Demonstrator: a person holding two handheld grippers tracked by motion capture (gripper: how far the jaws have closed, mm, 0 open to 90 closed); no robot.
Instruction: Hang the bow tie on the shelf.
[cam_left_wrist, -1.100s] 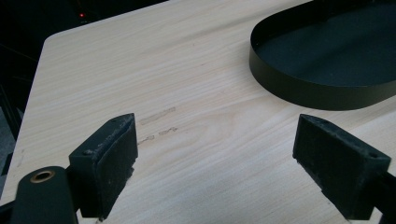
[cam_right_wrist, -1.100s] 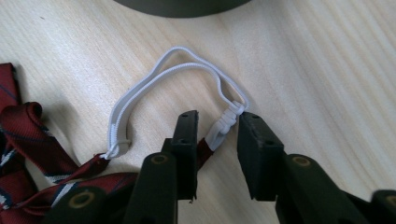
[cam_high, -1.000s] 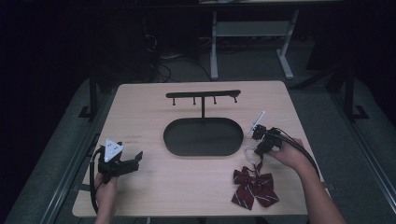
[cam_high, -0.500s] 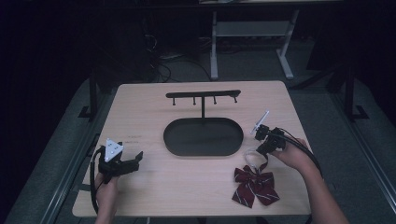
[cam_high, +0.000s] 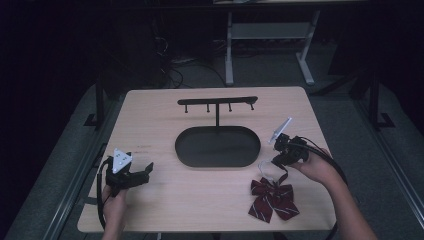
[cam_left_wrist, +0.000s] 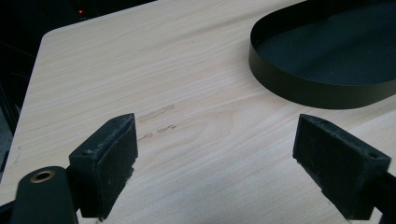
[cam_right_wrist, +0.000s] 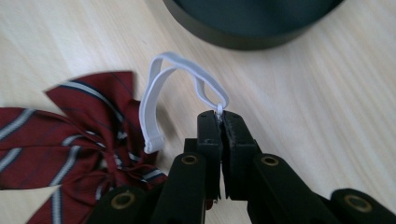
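A dark red striped bow tie (cam_high: 272, 198) (cam_right_wrist: 70, 130) lies on the table near the front right. Its white elastic strap (cam_right_wrist: 184, 88) (cam_high: 264, 167) loops up from it. My right gripper (cam_right_wrist: 219, 122) (cam_high: 281, 159) is shut on that strap, pinching the loop's end between its tips just above the bow. My left gripper (cam_high: 145, 172) (cam_left_wrist: 229, 154) rests at the front left of the table, open, with bare wood between its pads (cam_left_wrist: 114, 154). A black stand with an oval tray base (cam_high: 218, 146) (cam_left_wrist: 322, 88) and a hook bar (cam_high: 217, 101) sits mid-table.
The light wood table (cam_high: 200, 200) has dark floor around it. A metal frame (cam_high: 270, 45) stands behind the table's far edge. Cables trail from both grippers toward the front.
My right gripper has shifted slightly right and back, lifting the white strap a little. The bow tie stays on the table. The left gripper has not moved.
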